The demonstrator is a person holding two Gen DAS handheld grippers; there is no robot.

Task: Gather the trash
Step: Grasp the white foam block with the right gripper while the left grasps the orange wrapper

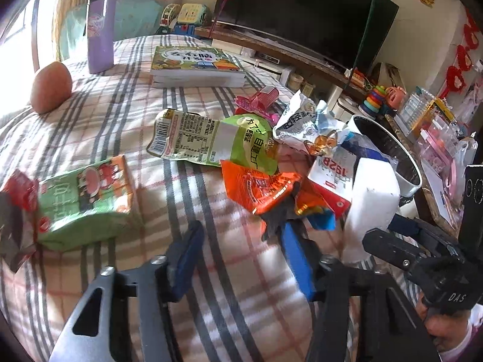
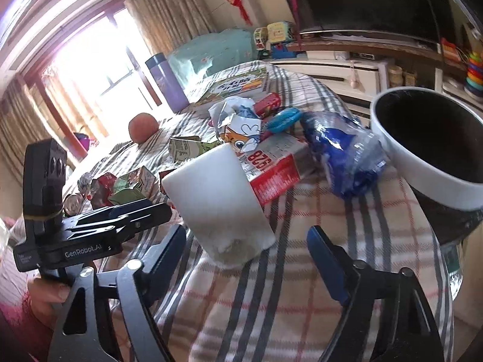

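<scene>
Trash lies heaped on the checked tablecloth (image 1: 229,286). In the heap are a green snack bag (image 1: 211,138), an orange wrapper (image 1: 259,187), a crumpled white wrapper (image 1: 302,123) and a red-and-white box (image 1: 332,172). A green carton (image 1: 87,199) lies apart to the left. My left gripper (image 1: 241,241) is open over bare cloth, its right fingertip at the orange wrapper's near edge. A white paper cup (image 2: 223,205) lies on its side. My right gripper (image 2: 247,238) is open with the cup's base between its fingers, and a gap shows on the right side. A white-rimmed bin (image 2: 422,175) stands at the table's right edge.
A blue plastic wrapper (image 2: 347,157) lies between the box and the bin. Farther back are a book (image 1: 196,66), a purple flask (image 1: 101,30) and a round fruit (image 1: 51,87). Behind the table are a dark TV (image 1: 302,9) and shelves of toys.
</scene>
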